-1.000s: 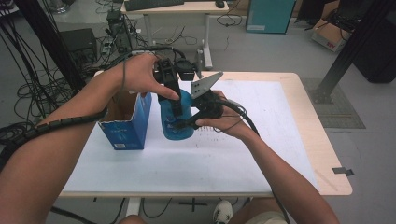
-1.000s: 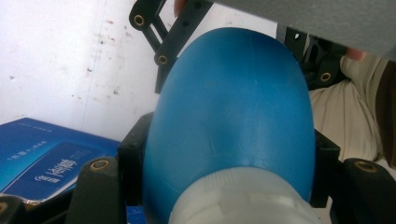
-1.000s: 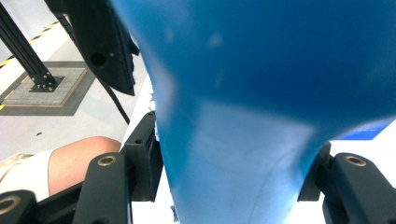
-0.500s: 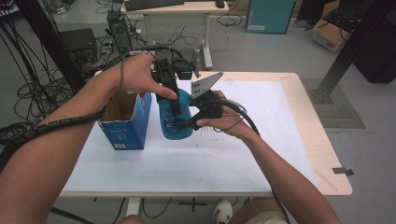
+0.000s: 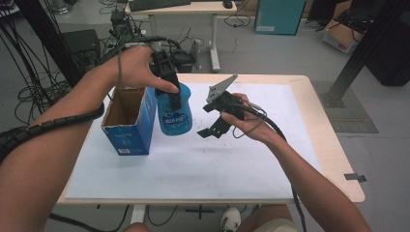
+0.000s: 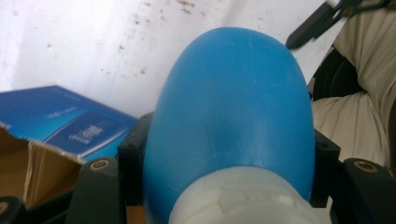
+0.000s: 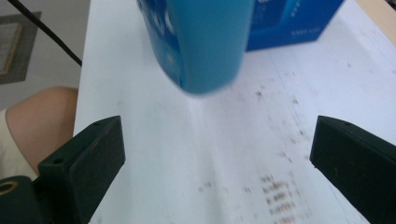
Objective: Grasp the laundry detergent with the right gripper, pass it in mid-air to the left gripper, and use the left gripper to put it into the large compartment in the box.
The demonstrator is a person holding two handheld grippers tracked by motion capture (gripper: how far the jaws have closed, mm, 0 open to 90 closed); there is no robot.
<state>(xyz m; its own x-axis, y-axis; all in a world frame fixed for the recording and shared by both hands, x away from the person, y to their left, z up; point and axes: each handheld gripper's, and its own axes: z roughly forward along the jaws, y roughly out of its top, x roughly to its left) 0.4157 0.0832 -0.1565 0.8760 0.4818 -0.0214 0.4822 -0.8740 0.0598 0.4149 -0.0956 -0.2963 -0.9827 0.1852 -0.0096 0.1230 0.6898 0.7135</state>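
blue bottle (image 5: 174, 113) hangs clamped in left gripper (image 5: 167, 79); right gripper (image 5: 212, 126) fingers just spread apart, empty.

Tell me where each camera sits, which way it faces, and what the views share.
High view: above the person's side, looking forward and down on the table; both forearms, left gripper, right gripper.
Left gripper view: on the left gripper, looking down along the bottle clamped between its jaws; box beside it.
Right gripper view: on the right gripper, facing the bottle across the paper; jaws just opened, nothing between.
Shared: bottle and box appear in all three.
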